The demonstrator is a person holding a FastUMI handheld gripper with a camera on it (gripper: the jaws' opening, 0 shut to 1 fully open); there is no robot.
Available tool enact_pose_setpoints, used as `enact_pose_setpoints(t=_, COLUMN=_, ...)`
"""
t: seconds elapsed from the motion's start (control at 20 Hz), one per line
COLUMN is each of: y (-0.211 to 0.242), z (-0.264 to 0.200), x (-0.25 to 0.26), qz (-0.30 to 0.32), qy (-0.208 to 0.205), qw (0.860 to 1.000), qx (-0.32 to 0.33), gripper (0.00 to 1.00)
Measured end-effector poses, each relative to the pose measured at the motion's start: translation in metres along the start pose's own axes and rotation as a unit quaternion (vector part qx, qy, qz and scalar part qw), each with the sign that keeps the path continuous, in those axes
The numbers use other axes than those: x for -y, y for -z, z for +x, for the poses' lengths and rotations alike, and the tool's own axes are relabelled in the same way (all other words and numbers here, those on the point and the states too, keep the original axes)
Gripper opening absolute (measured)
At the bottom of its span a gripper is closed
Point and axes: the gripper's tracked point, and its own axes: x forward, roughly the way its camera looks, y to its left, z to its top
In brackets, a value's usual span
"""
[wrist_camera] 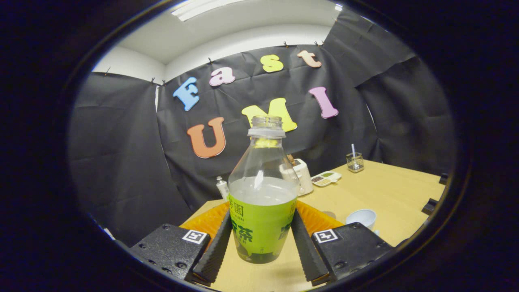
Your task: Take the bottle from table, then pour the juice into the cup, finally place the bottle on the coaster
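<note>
The gripper is clamping both fingers against the green-labelled juice bottle, which is standing uncapped between them. The white cup is sitting beyond the right finger. Tilting early or a slipping grip could be spilling juice onto the table.

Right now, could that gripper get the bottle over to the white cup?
Probably yes. The gripper has both fingers against the bottle, apparently gripped. The cup sits just beyond the right finger on the table, with nothing standing between them.
</note>
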Motion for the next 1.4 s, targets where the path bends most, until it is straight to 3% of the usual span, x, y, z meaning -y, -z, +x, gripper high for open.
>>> enact_pose_setpoints(t=0.3, y=0.014, z=0.014, x=-0.006, qz=0.090, qy=-0.024, qw=0.995, qx=-0.022, gripper=0.81)
enact_pose_setpoints(t=0.65, y=0.012, z=0.023, x=0.003, qz=0.196, qy=-0.051, qw=0.979, qx=-0.014, gripper=0.80)
enact_pose_setpoints(t=1.1, y=0.005, z=0.031, x=0.034, qz=0.340, qy=-0.080, qw=0.937, qx=-0.003, gripper=0.80)
enact_pose_setpoints(t=1.4, y=0.001, z=0.042, x=0.056, qz=0.446, qy=-0.098, qw=0.890, qx=0.009, gripper=0.80)
